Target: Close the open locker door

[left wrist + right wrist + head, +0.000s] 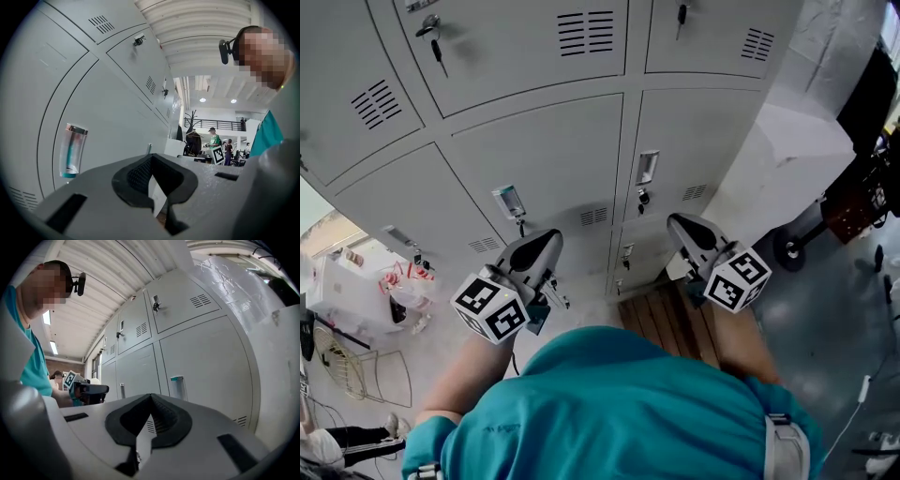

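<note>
Before the grey locker bank (630, 150), every door (539, 155) I can see sits flush, so the open one looks already shut, contents hidden. Left gripper (551, 239) and right gripper (677, 223) hover level near the doors, fingers (164, 418) pressed together on nothing, as for pushing. Keys (434, 37) hang in upper locks.

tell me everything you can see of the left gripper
The left gripper is grey, plastic-looking, with black ribbed pads inside its jaws and a cube of black-and-white square markers at its rear. Its jaws are shut, nothing between them. Held on the person's left forearm, it points towards a closed grey locker door near its handle; no contact shows.
</note>
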